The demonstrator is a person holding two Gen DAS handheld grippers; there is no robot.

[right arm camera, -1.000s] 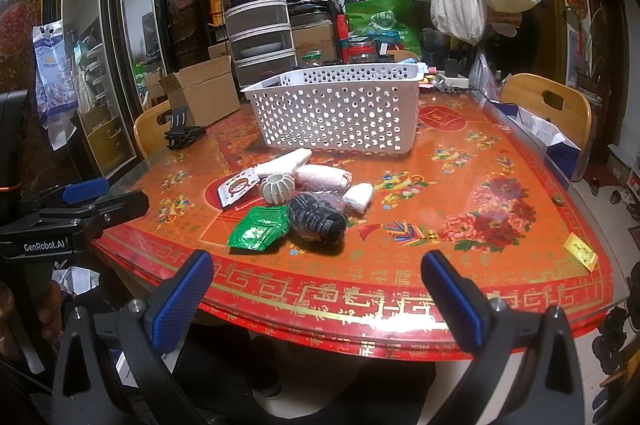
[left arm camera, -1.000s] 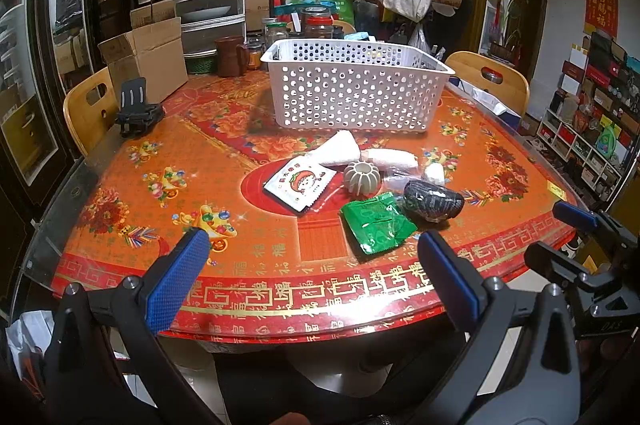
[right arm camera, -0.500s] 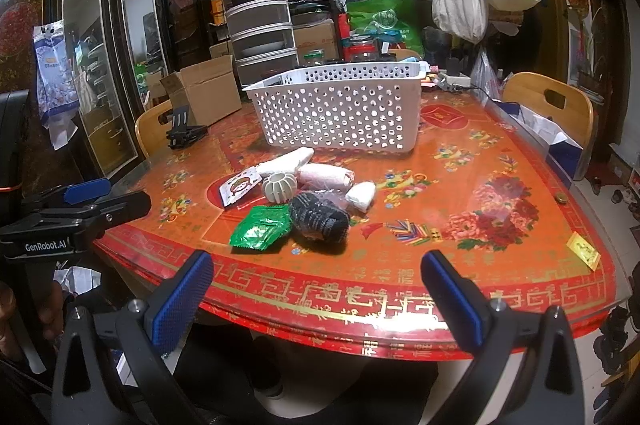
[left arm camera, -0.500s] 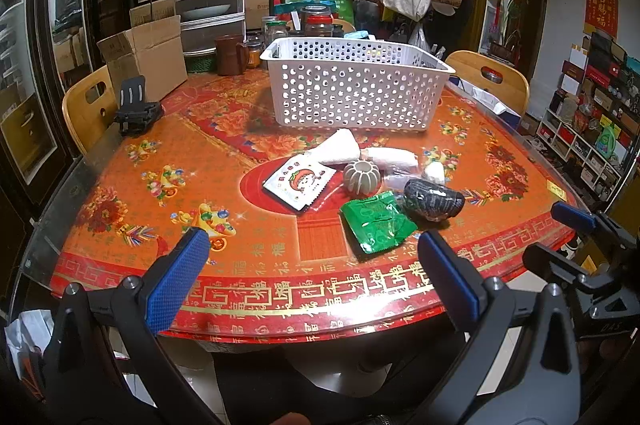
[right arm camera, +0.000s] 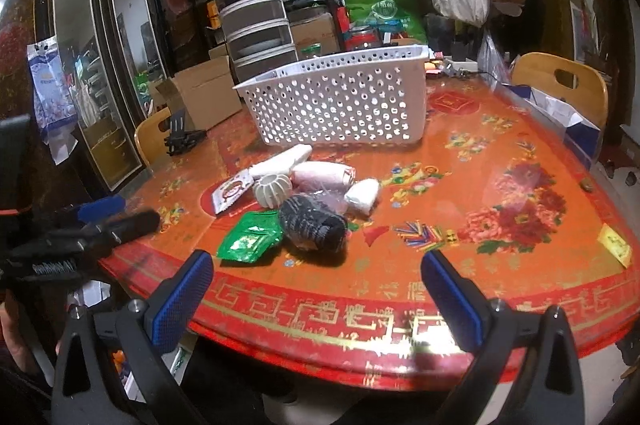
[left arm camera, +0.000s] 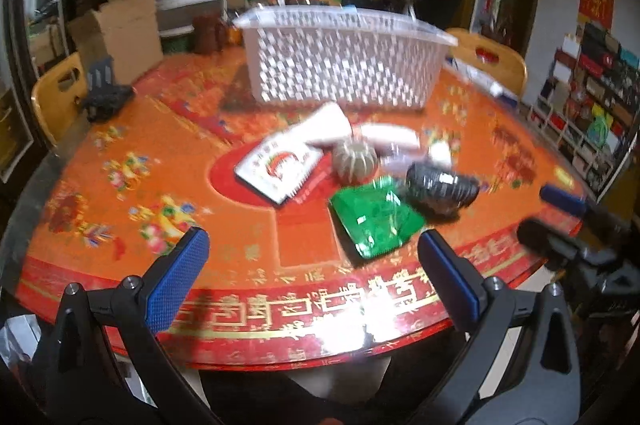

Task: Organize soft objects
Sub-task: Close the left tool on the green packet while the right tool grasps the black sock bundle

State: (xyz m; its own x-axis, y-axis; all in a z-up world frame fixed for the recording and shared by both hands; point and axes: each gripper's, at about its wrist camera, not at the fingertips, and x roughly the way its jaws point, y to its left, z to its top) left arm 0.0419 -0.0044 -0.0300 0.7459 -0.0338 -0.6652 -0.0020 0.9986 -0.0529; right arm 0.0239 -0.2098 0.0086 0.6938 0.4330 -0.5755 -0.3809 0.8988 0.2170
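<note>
A heap of soft things lies mid-table: a green foil pouch (left arm camera: 376,219) (right arm camera: 251,236), a dark rolled sock (left arm camera: 442,188) (right arm camera: 313,223), a ribbed grey ball (left arm camera: 355,161) (right arm camera: 273,189), a white printed packet (left arm camera: 279,165) (right arm camera: 231,189), a pink roll (right arm camera: 322,176), a white roll (left arm camera: 330,125) (right arm camera: 282,161) and a small white wad (right arm camera: 363,196). Behind them stands a white perforated basket (left arm camera: 344,61) (right arm camera: 340,101). My left gripper (left arm camera: 314,275) is open at the table's near edge, short of the heap. My right gripper (right arm camera: 316,293) is open too, holding nothing.
The round table (right arm camera: 500,265) has a red and orange patterned top. Wooden chairs (left arm camera: 56,93) (right arm camera: 560,85) stand around it. A black stand (left arm camera: 106,93) rests at the far left. Boxes, stacked drawers and hanging bags crowd the back.
Both grippers have moved forward toward the table, so the heap looks closer. The left wrist view is now blurred by motion. Nothing on the table has shifted.
</note>
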